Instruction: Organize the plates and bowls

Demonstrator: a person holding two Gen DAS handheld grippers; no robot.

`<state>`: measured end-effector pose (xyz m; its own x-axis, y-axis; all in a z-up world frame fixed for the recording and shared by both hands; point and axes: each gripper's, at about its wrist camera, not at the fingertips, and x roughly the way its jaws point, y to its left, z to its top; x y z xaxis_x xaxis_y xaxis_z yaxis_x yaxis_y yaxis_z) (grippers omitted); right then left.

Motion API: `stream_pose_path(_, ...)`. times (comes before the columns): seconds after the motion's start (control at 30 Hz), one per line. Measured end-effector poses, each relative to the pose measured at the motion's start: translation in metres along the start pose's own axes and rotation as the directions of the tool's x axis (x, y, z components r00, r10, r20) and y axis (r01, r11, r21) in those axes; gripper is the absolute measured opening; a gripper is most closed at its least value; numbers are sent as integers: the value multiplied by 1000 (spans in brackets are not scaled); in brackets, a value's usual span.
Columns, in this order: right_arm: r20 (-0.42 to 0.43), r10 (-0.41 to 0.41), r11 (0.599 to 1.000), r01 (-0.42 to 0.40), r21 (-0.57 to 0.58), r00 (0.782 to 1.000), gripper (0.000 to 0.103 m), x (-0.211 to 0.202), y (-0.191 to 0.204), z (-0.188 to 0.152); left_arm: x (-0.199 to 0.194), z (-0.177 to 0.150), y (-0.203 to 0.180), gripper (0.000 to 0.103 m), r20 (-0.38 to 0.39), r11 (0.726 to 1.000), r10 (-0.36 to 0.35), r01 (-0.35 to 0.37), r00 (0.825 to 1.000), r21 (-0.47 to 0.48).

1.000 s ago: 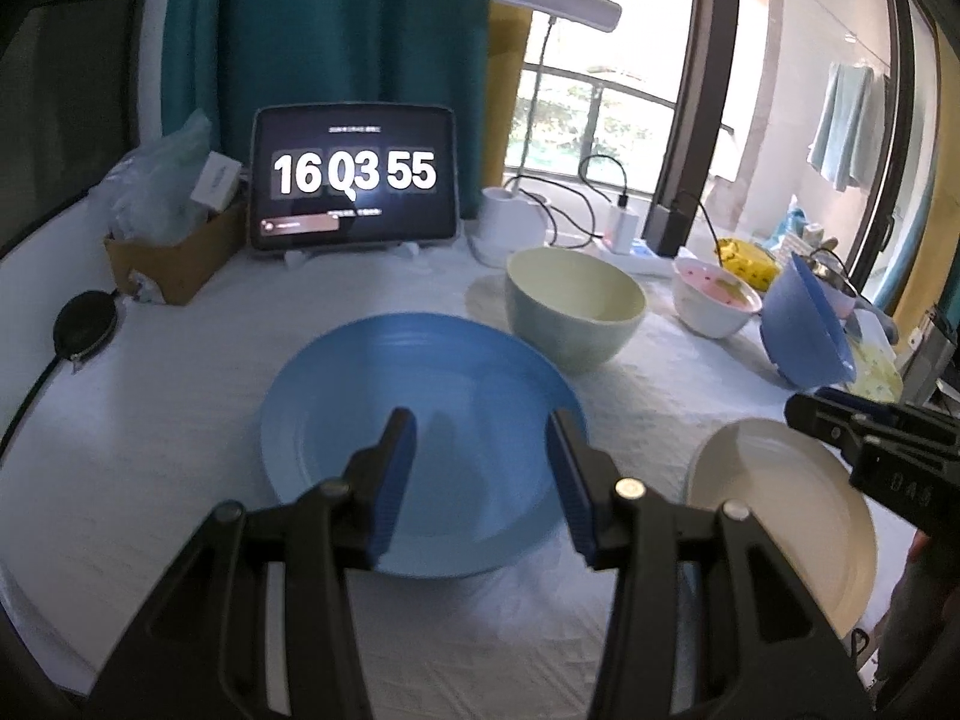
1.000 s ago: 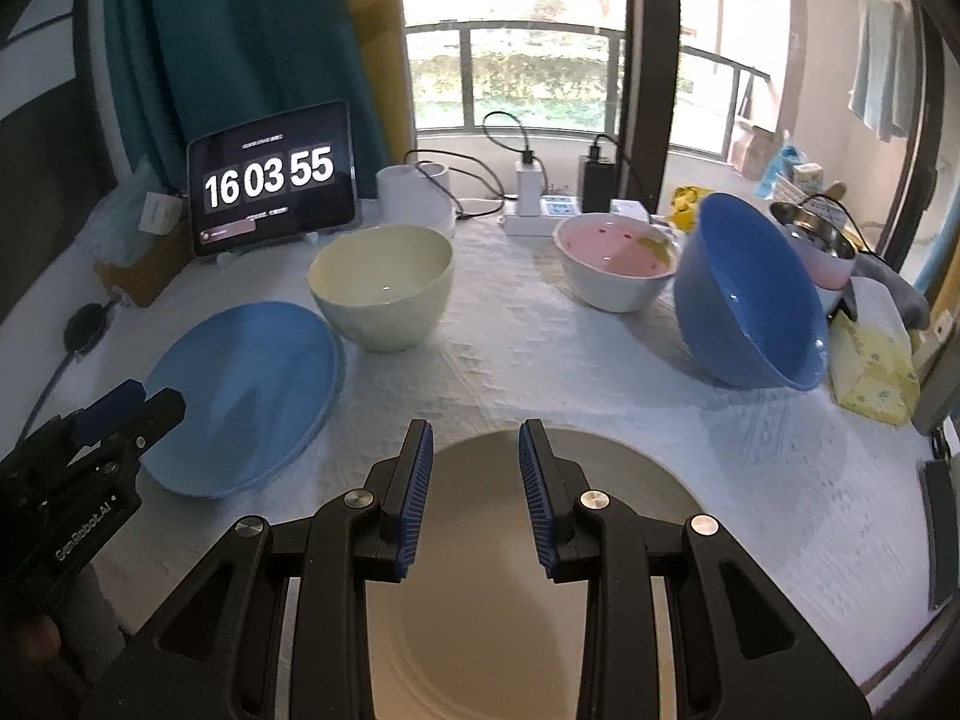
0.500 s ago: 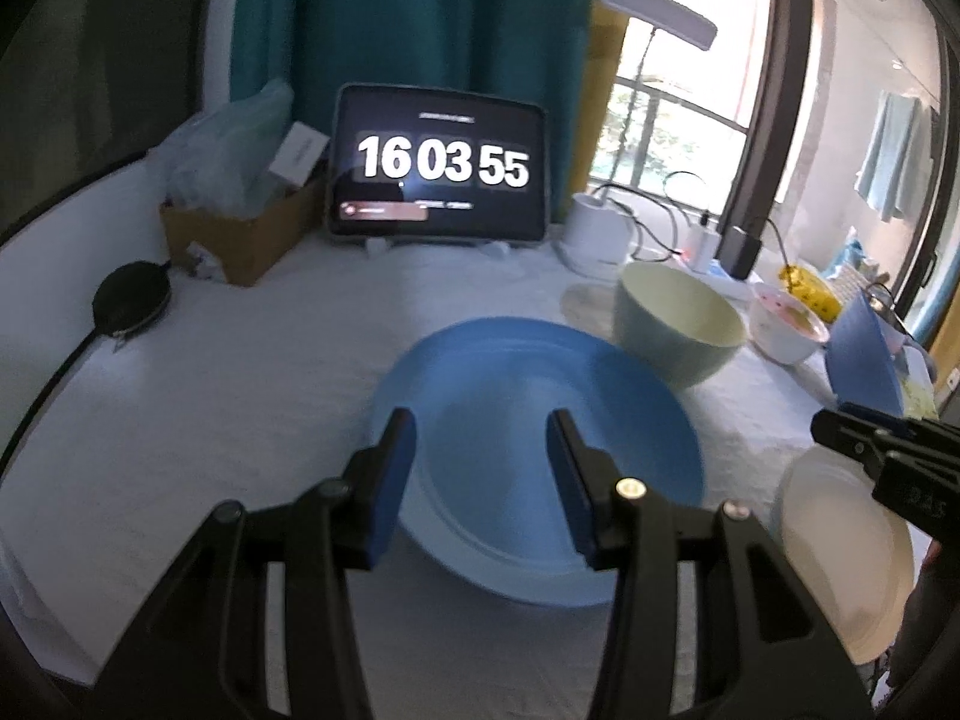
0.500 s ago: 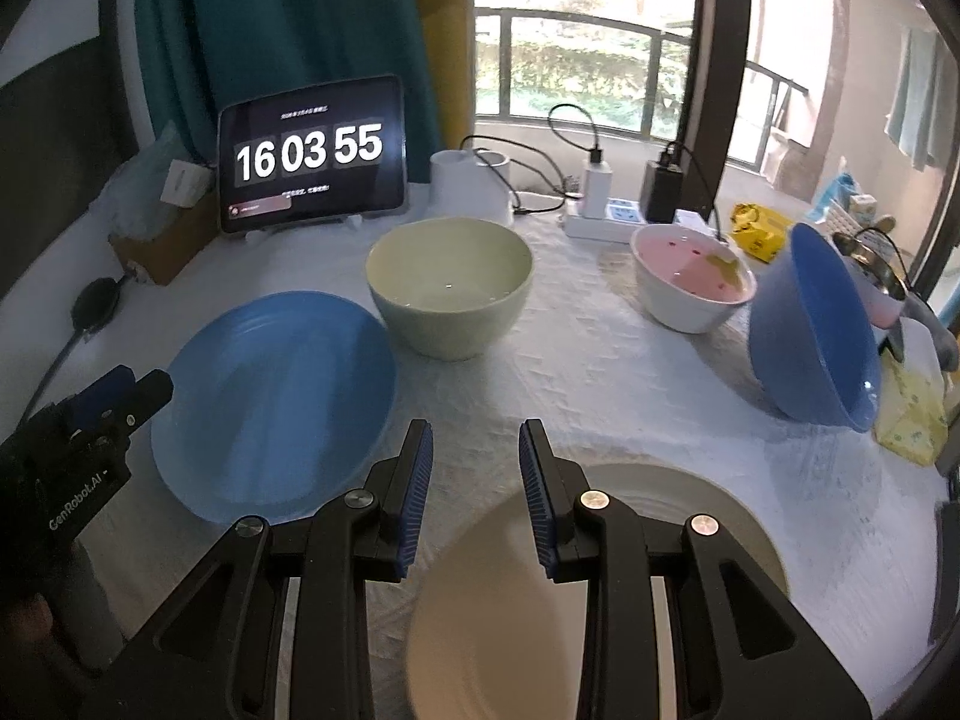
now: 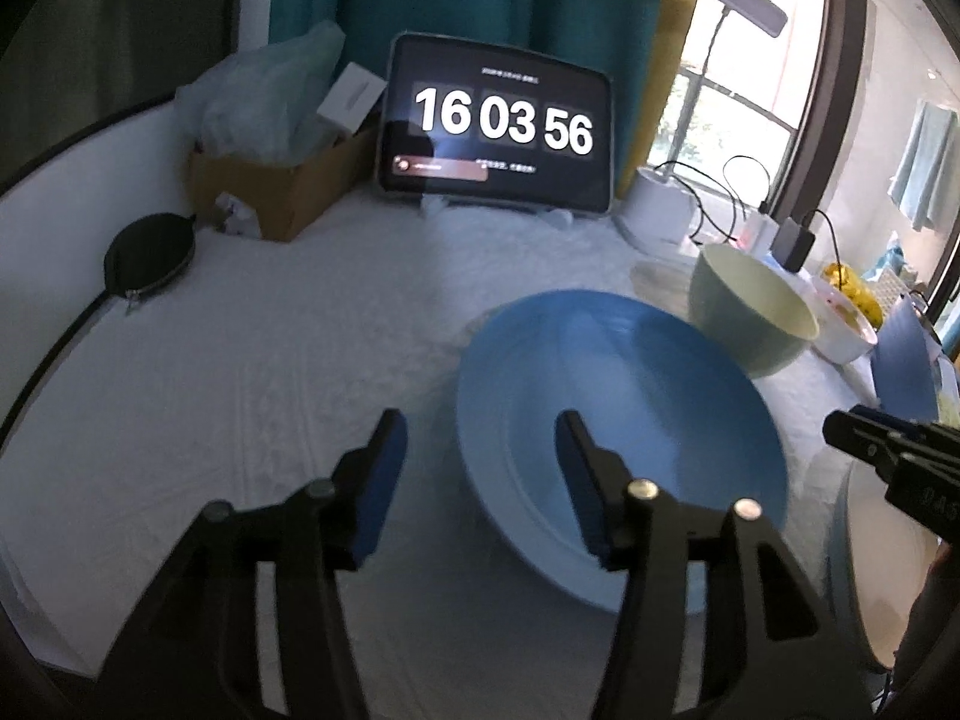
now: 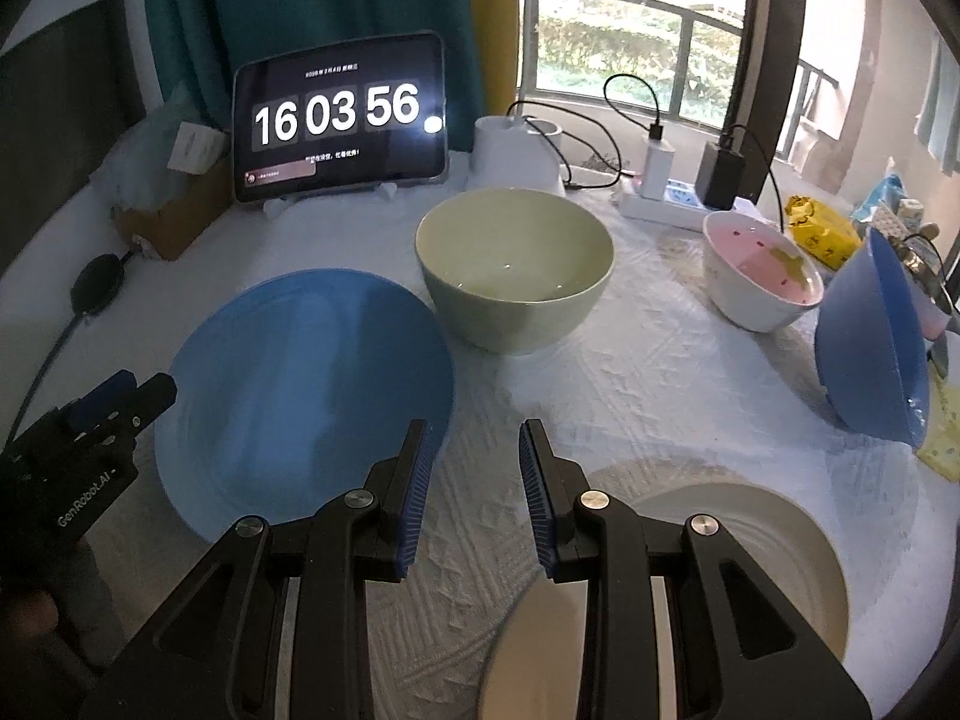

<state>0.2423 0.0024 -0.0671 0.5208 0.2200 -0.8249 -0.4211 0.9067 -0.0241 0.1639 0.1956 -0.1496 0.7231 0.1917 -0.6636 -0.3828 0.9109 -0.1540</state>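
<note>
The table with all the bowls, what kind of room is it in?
Probably a room at home: a cloth-covered table by a balcony window, with teal curtains and a tablet clock.

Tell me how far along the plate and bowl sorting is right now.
Done: nothing stacked; the blue plate, cream plate, green bowl, pink bowl and tilted blue bowl sit separately. In hand: nothing. The left gripper, its jaws just opening, straddles the blue plate's near-left rim; the right gripper hangs open between the plates. Left: all the stacking.
</note>
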Motion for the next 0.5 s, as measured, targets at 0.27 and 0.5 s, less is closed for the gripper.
stream_pose_path(0.27,-50,25,1000,-26,-8,998,32,24,9,6,19,0,9,60,-46,1000,9,-10,999,-18)
stream_pose_path(0.5,-99,34,999,-34,-4,995,32,46,13,10,33,1,7,60,-117,1000,5,-7,993,-24)
